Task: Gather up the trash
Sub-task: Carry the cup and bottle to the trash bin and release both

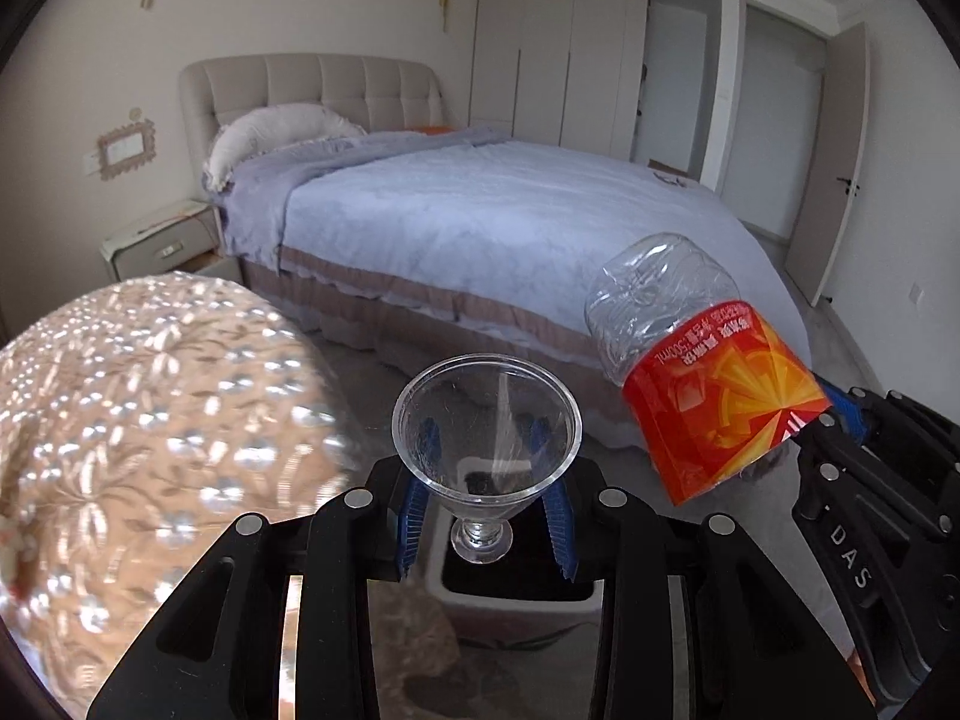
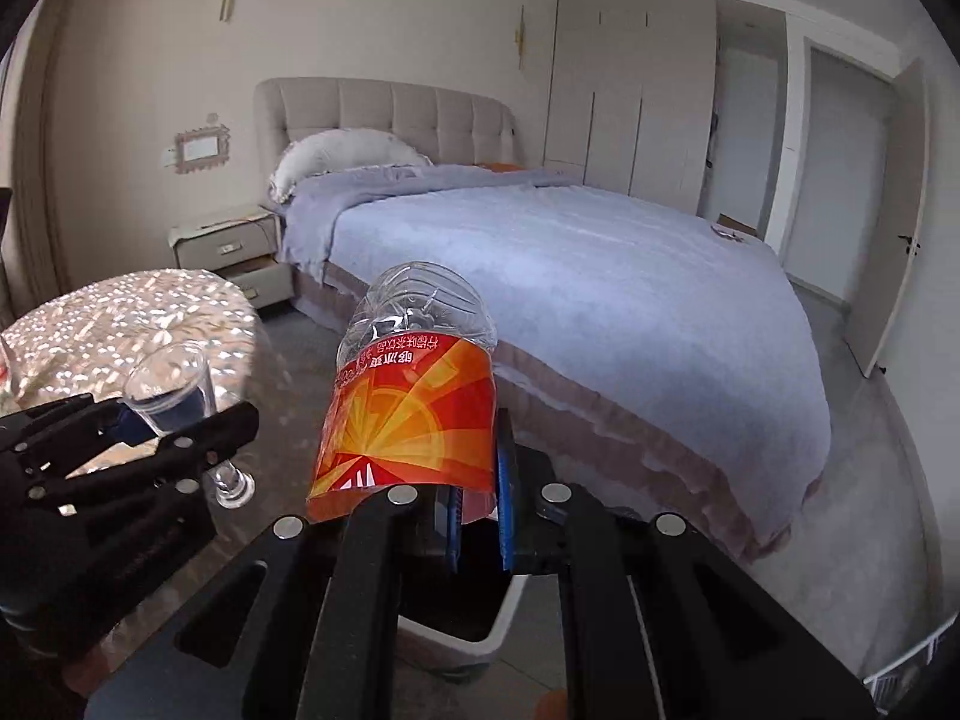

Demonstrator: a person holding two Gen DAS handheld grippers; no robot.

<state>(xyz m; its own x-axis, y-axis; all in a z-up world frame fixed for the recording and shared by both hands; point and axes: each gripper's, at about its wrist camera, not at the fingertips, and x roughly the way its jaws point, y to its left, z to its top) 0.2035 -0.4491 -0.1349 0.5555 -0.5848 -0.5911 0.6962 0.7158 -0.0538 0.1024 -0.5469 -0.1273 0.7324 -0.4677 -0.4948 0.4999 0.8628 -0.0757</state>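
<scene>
Bedroom floor beside a lilac-covered bed (image 2: 570,276). The left gripper (image 1: 486,516) clamps a clear, brittle plastic goblet (image 1: 486,414) at its bowl; the right gripper (image 2: 477,516), nearly closed, pinches a light, crushable clear bottle with orange label (image 2: 414,396) at its labelled end. Both hang above a grey open bin (image 2: 480,642).

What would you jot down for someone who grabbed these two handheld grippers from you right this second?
Left gripper: shut on a clear plastic cup, held by its lower part, mouth facing away.
Right gripper: shut on an empty bottle with an orange label, pinched at the label end.
Both are held over the floor beside the bed. A bin sits on the floor just below and ahead of the grippers.
Done: both pieces picked up.
Left: release each into the bin, then check the round table for more.
</scene>
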